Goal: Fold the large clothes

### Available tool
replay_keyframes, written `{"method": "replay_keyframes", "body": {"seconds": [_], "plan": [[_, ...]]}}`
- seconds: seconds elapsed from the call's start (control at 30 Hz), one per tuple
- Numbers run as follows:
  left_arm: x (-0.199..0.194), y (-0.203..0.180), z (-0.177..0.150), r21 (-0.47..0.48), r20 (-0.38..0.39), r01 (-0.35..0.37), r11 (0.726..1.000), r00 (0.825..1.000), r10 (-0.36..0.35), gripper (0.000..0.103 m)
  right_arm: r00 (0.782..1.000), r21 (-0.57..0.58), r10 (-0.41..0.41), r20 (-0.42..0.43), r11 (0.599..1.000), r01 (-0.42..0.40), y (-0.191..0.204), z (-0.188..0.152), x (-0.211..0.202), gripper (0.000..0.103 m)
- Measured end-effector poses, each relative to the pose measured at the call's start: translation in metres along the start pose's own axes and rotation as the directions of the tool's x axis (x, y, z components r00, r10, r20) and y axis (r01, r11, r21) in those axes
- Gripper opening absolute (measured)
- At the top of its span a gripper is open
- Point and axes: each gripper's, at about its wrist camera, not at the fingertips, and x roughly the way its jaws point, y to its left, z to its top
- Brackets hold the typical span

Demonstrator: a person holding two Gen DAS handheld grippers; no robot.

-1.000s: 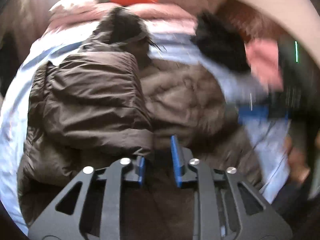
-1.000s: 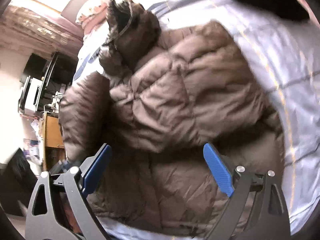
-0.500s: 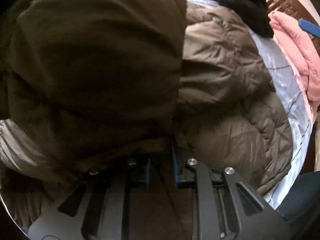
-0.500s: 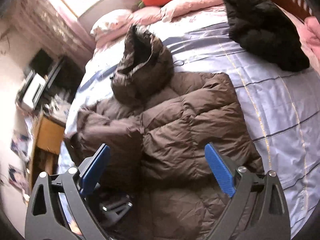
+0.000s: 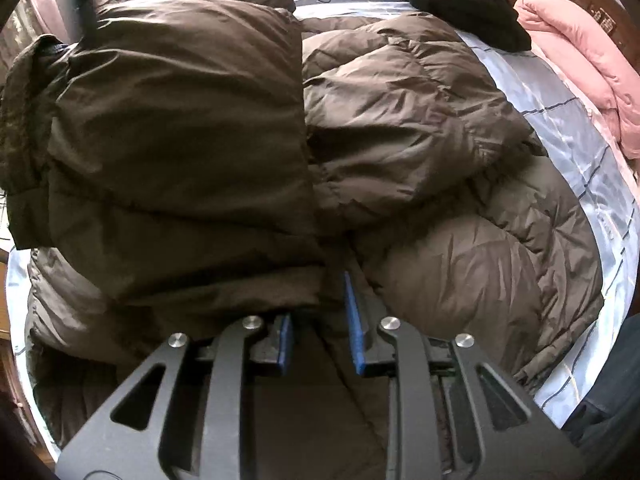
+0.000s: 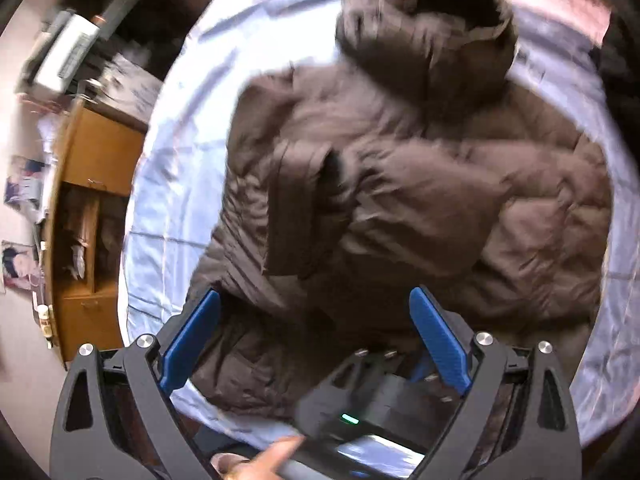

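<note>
A large brown puffer jacket (image 5: 400,128) lies on the bed, hood (image 6: 432,32) toward the pillows. Its left sleeve (image 5: 180,140) is folded over the body. My left gripper (image 5: 320,320) is shut on the jacket fabric at the sleeve's near edge; cloth bunches between its blue pads. It also shows from above in the right wrist view (image 6: 384,384). My right gripper (image 6: 316,340) hangs open and empty above the jacket's lower part.
A light blue striped sheet (image 5: 568,128) covers the bed. A black garment (image 5: 460,8) and a pink quilt (image 5: 592,72) lie at the far right. A wooden cabinet (image 6: 88,240) stands beside the bed on the left.
The left gripper has carried the sleeve over the jacket body and lowered it. The right gripper swung round above the jacket, still open.
</note>
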Motion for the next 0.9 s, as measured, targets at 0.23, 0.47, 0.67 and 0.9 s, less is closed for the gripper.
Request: {"method": "replay_keyframes", "body": {"seconds": [0.23, 0.47, 0.67, 0.9], "plan": [[0.008, 0.001, 0.001, -0.017, -0.021, 0.015, 1.000, 1.000, -0.015, 0.023, 0.971, 0.042, -0.237, 0.004, 0.971, 0.237, 0.013, 0.020, 0.032, 0.074], [-0.008, 0.009, -0.006, 0.000, -0.001, 0.031, 1.000, 1.000, -0.031, 0.023, 0.992, 0.071, -0.118, 0.044, 0.991, 0.114, -0.029, 0.023, -0.005, 0.009], [-0.062, 0.022, -0.008, 0.004, 0.113, 0.110, 0.994, 0.988, -0.110, 0.027, 0.949, 0.128, -0.027, 0.315, 0.992, -0.014, -0.115, 0.025, -0.096, 0.005], [-0.064, 0.111, -0.005, -0.370, 0.161, 0.187, 0.910, 0.978, -0.135, 0.034, 0.947, 0.232, -0.018, 0.321, 0.971, -0.061, -0.223, -0.014, -0.077, 0.006]]}}
